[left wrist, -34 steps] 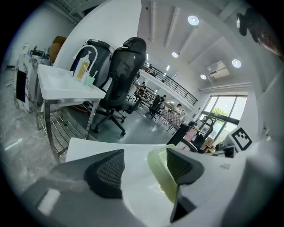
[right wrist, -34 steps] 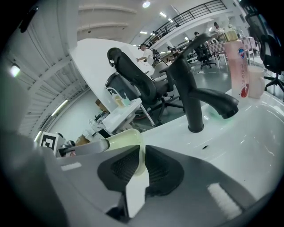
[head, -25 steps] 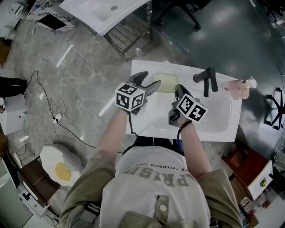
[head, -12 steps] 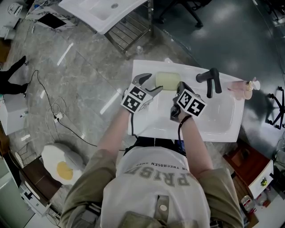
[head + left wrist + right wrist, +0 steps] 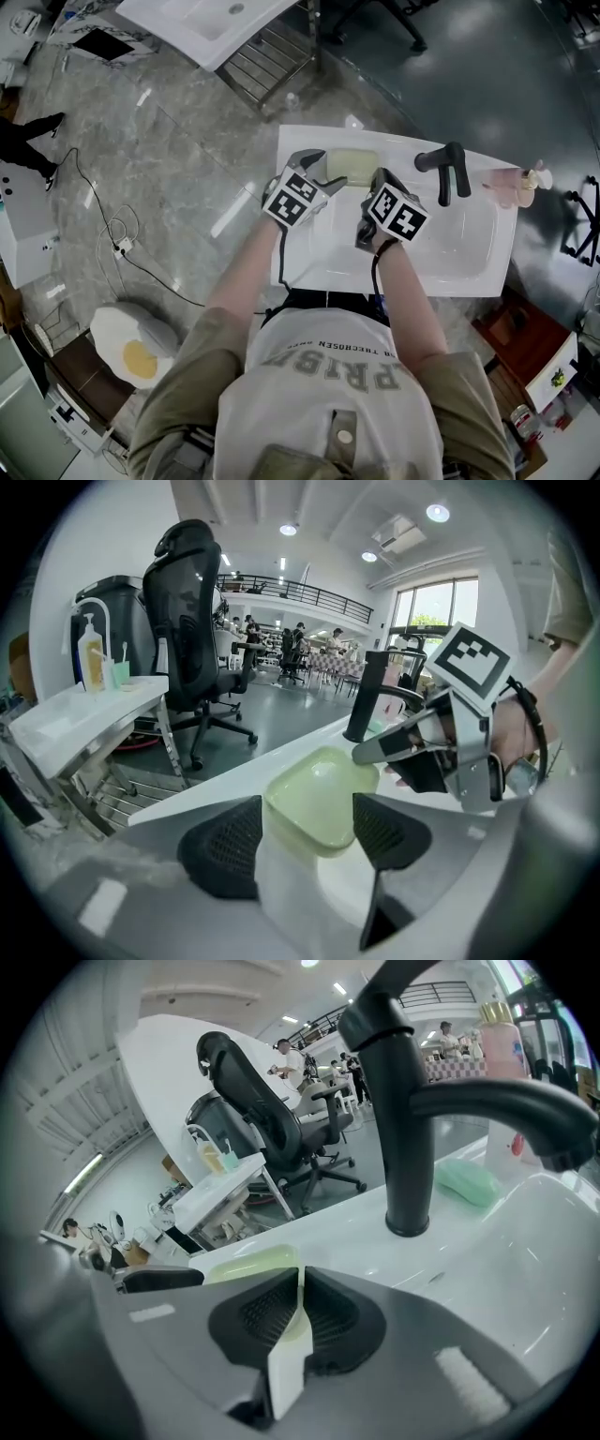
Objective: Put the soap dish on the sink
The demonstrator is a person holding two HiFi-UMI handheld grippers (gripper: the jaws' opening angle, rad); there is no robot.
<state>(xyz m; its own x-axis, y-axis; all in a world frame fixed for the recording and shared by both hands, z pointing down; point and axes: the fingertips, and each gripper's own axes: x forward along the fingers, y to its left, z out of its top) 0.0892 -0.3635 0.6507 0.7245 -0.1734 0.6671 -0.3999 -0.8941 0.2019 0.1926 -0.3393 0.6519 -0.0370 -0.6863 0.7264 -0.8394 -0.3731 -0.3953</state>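
Placement is the step in hand, as we judge it: the soap dish [image 5: 352,167] lies on the sink's [image 5: 450,277] back ledge, just to the left of the faucet [image 5: 448,171] as the head view shows it, though we cannot tell whether its base rests fully on the ledge or hangs a touch above it. The right gripper [image 5: 379,178] comes in on the dish's faucet-side end, and in the right gripper view its jaws stand almost together, pinched on the dish's thin pale-green rim. The left gripper [image 5: 325,171] sits on the side of the dish away from the faucet; in the left gripper view its jaws stand wide, the near edge of the dish lying between and ahead of them with a gap at each pad, so it grips nothing. The dish is a rounded rectangle with its hollow face up; its long axis runs along the ledge, one short end toward the faucet's base and the other away from it. The next move, we think, calls for seating the dish flat, then parting the right jaws and drawing that gripper back away from the faucet without dragging the rim along; the left gripper is placed to steady the far end if the dish shifts.
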